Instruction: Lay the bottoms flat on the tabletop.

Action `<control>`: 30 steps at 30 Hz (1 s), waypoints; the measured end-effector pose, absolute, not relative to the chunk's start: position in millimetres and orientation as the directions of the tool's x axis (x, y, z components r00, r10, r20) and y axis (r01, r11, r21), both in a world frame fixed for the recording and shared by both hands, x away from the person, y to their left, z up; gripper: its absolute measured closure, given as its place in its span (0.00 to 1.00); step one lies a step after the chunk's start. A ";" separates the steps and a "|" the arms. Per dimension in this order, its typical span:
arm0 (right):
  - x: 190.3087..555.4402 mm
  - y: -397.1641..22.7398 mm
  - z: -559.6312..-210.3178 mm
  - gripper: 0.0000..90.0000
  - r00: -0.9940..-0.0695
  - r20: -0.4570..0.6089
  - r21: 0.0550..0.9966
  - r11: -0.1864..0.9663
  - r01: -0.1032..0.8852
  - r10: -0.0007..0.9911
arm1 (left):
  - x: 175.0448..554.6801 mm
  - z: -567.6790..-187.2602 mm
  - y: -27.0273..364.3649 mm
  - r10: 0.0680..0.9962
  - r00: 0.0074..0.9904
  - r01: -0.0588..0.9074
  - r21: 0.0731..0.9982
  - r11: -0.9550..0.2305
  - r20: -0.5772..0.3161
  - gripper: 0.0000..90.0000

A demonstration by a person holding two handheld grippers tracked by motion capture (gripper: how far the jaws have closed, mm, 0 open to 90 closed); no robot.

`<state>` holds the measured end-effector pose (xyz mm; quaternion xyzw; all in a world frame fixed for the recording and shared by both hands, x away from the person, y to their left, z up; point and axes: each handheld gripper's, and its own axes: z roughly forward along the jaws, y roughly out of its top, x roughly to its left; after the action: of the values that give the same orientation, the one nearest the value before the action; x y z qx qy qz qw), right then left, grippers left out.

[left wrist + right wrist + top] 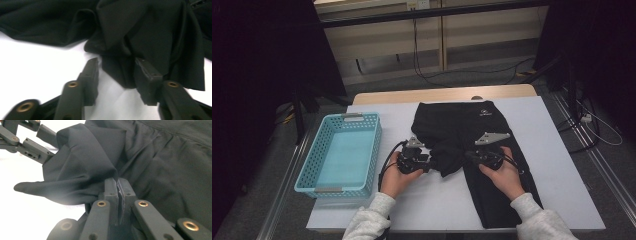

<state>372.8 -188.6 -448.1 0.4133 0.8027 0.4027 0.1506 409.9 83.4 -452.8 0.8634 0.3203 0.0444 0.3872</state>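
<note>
1. Nearest us, our right gripper point(117, 185) has its jaws pinched shut on a fold of the black trousers point(492, 165), lifting a bunched flap
2. Our left gripper point(115, 72) stands partly open with a hanging corner of that cloth between the jaws; we see no firm pinch yet
3. The trousers lie on the white table point(562, 165), one leg stretched toward us, the waistband point(462, 107) far
4. We judge the fabric light, soft and limp; it will sag and slip, so grip hems or doubled folds
5. The blue basket point(339, 152) waits empty at left

A light blue plastic basket point(341, 152) stands on the white table point(557, 165).
</note>
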 end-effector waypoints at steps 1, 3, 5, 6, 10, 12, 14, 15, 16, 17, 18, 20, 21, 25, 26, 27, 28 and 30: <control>372.3 -188.9 -448.3 0.97 -0.613 0.090 0.769 0.337 0.544 0.785 | 410.3 -452.1 83.0 0.584 0.792 0.523 0.691 -0.499 -0.179 0.72; 371.1 -188.2 -448.8 0.97 -0.614 0.086 0.768 0.341 0.543 0.784 | 410.6 -452.4 81.6 0.576 0.794 0.531 0.684 -0.500 -0.195 0.80; 369.8 -187.2 -449.0 0.97 -0.620 0.079 0.765 0.351 0.540 0.781 | 410.9 -451.9 79.9 0.571 0.794 0.539 0.673 -0.506 -0.206 0.85; 369.2 -186.7 -449.1 0.97 -0.619 0.078 0.766 0.351 0.539 0.781 | 411.0 -451.3 79.3 0.569 0.794 0.545 0.664 -0.512 -0.213 0.88; 368.0 -188.0 -449.3 0.97 -0.619 0.081 0.766 0.349 0.540 0.781 | 410.7 -450.3 77.4 0.568 0.785 0.571 0.643 -0.510 -0.247 0.97; 367.6 -189.2 -449.4 0.97 -0.614 0.089 0.767 0.339 0.545 0.784 | 410.3 -446.9 77.8 0.571 0.783 0.572 0.646 -0.505 -0.246 0.98; 366.9 -189.6 -448.9 0.97 -0.613 0.106 0.771 0.325 0.548 0.783 | 411.0 -441.2 80.5 0.570 0.783 0.569 0.657 -0.494 -0.249 0.98; 366.4 -189.5 -448.4 0.97 -0.616 0.108 0.772 0.325 0.546 0.780 | 411.8 -438.1 82.5 0.568 0.783 0.566 0.666 -0.486 -0.252 0.98; 366.0 -189.4 -448.0 0.97 -0.622 0.107 0.773 0.329 0.543 0.776 | 412.6 -435.3 84.7 0.571 0.779 0.567 0.679 -0.467 -0.258 0.98; 365.5 -189.4 -447.4 0.97 -0.622 0.110 0.773 0.327 0.544 0.775 | 413.3 -432.5 87.1 0.580 0.775 0.564 0.690 -0.454 -0.252 0.98; 365.2 -189.4 -446.7 0.97 -0.621 0.113 0.775 0.322 0.543 0.776 | 414.6 -430.2 89.6 0.588 0.771 0.559 0.701 -0.443 -0.243 0.98; 365.4 -189.4 -445.7 0.96 -0.619 0.103 0.781 0.322 0.535 0.778 | 417.1 -426.2 95.2 0.606 0.759 0.554 0.725 -0.409 -0.239 0.98; 365.8 -189.3 -445.8 0.96 -0.618 0.096 0.783 0.324 0.531 0.780 | 418.6 -424.3 98.5 0.615 0.755 0.545 0.740 -0.394 -0.229 0.98; 369.0 -187.6 -449.0 0.96 -0.618 0.084 0.781 0.334 0.528 0.781 | 423.0 -420.5 108.4 0.640 0.732 0.549 0.760 -0.349 -0.235 0.98; 369.9 -187.0 -449.5 0.96 -0.618 0.083 0.780 0.335 0.529 0.782 | 423.7 -420.3 109.8 0.647 0.725 0.551 0.761 -0.343 -0.233 0.98; 370.8 -186.3 -449.9 0.96 -0.615 0.079 0.780 0.335 0.528 0.785 | 424.6 -419.9 111.6 0.651 0.724 0.551 0.760 -0.345 -0.229 0.98; 371.7 -185.7 -450.5 0.96 -0.615 0.073 0.780 0.339 0.526 0.785 | 425.2 -420.1 112.5 0.656 0.719 0.554 0.760 -0.341 -0.230 0.98; 372.3 -184.8 -451.6 0.94 -0.610 0.069 0.779 0.340 0.527 0.789 | 425.7 -421.5 112.4 0.655 0.719 0.559 0.754 -0.345 -0.233 0.98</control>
<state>372.3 -184.8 -451.6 0.4103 0.8021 0.4022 0.1630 425.7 112.4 -421.5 0.8182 0.3708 0.0554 0.4358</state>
